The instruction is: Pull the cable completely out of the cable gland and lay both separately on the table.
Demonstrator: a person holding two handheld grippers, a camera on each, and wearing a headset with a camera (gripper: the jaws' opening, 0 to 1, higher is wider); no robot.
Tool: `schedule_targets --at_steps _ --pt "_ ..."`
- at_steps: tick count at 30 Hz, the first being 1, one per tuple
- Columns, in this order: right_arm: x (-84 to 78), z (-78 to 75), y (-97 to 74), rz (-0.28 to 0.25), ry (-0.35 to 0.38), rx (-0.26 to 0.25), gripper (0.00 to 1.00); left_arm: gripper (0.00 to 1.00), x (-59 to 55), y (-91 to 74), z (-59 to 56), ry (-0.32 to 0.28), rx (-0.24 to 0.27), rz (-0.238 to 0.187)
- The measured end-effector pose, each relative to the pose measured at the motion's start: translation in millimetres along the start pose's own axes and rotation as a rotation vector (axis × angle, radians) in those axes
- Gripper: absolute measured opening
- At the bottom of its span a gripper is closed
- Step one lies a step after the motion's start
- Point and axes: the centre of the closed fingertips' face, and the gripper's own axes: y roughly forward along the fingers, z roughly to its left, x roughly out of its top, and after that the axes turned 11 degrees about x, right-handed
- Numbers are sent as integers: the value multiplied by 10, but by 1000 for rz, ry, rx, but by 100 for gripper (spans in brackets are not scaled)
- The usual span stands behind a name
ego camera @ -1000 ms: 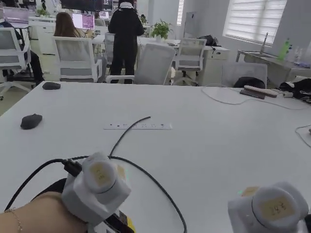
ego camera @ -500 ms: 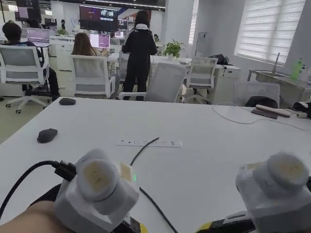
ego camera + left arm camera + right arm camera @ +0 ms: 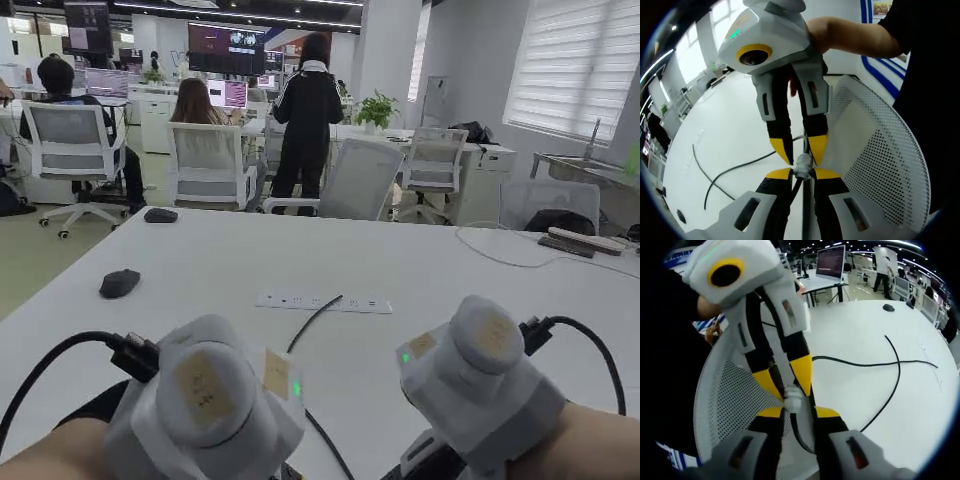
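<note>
Fingers of the left gripper are pressed in on the white cable gland, which is pinched between their yellow tips. The fingers of the right gripper are set tip to tip against them from the opposite side. They are closed on the black cable right where it leaves the gland; whether the gland's end is also touched by them cannot be told. The gland is held in the air just off the near edge of the worktop, with the cable threaded through it.

From the gland the cable is seen passing back between the right fingers and then curving onto the worktop, where it is spread in loose, crossing curves. A white mesh chair back is seen just outside the worktop's near edge, and the right gripper is held there by a hand.

Near the worktop's middle a white power strip is laid flat, and one end of the cable reaches it. A dark mouse is placed toward the worktop's left side, and a second one sits at its far left edge. Beyond the worktop's far edge, white office chairs, seated people at monitors and a standing person in dark clothes are seen.
</note>
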Motion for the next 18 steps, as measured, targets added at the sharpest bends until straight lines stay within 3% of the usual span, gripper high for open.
schedule_targets --at_steps 3,6,9,12,13,14,16,18 --pt "-1 45 47 24 -18 33 20 17 14 32 -16 12 -1 4" --pt "-34 57 73 50 -32 33 13 17 -8 62 -22 47 5 26" --pt "-51 35 87 63 -41 -4 12 17 -27 79 -22 46 0 37" --pt "-74 2 75 111 -98 -75 12 16 -39 95 -21 -47 -27 49" --pt "-77 -32 65 150 -170 -111 11 16 -47 112 -13 -85 -36 52" --pt "-88 -53 54 166 -183 -141 11 16 -60 128 3 -106 -36 58" --pt "-91 -74 63 190 -227 -182 11 16 -68 151 17 -121 -51 53" --pt "-101 -80 71 190 -241 -210 11 16 -71 164 23 -193 -78 41"
